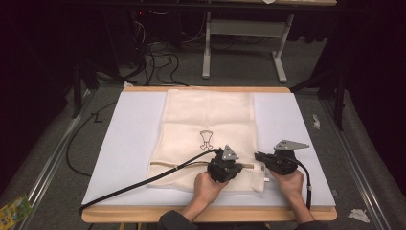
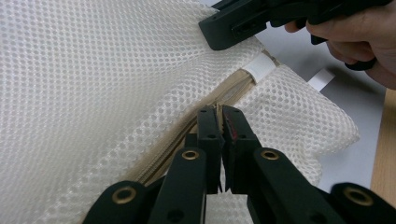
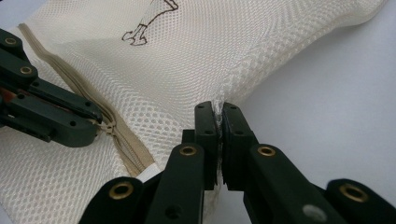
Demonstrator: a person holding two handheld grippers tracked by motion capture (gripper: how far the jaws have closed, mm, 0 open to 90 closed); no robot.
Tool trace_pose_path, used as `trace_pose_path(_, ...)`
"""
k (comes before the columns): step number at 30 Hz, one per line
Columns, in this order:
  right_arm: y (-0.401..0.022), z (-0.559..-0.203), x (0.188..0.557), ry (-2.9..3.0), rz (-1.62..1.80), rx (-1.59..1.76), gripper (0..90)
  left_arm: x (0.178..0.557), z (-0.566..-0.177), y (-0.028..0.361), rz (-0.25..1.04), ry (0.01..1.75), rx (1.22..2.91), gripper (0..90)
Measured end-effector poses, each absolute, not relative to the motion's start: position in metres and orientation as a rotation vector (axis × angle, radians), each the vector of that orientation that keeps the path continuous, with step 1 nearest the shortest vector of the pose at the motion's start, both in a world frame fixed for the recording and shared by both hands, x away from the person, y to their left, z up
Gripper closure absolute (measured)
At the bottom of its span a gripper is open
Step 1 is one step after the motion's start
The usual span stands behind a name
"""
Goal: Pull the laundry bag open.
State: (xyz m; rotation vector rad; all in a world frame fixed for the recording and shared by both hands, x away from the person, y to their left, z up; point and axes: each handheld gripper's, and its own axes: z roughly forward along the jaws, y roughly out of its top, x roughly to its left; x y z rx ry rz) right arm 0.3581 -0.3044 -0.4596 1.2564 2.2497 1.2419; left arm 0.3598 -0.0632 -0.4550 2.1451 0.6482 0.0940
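A: Step in hand: working the zipper of the mesh laundry bag, likely zipping or unzipping. Bag flat on the white mat, zipper running along the bag's near end.

B: Claw states?

A: Left gripper pinched shut right at the zipper line, apparently on the pull, just short of the zipper's white end tab. Right gripper clamped tight on the bag's side seam, near the zipper end, anchoring the fabric.

B: Next move?

A: Probably a steady drag of the pull along the zipper, away from the anchored seam. Needs the right grip kept taut, otherwise mesh bunches and the slider jams.

B: Labels, text?

A: No readable writing. Only a small dark line drawing mid-bag, beyond the zipper. Small white tag beside the bag's corner, blank as far as visible.
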Motion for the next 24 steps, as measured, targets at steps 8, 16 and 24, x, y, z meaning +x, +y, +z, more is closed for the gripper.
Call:
trace_pose_path(8,-0.304,-0.460,0.358,2.256,1.233,1.252,87.7,0.358,-0.455,-0.057,0.108,0.650,2.154,86.7)
trace_pose_path(16,-0.305,-0.460,0.360,2.254,1.225,1.264,87.7,0.358,-0.452,-0.049,0.127,0.654,2.157,86.8)
trace_pose_path(24,-0.305,-0.460,0.360,2.258,1.215,1.262,87.7,0.358,-0.455,-0.047,0.110,0.669,2.146,86.8)
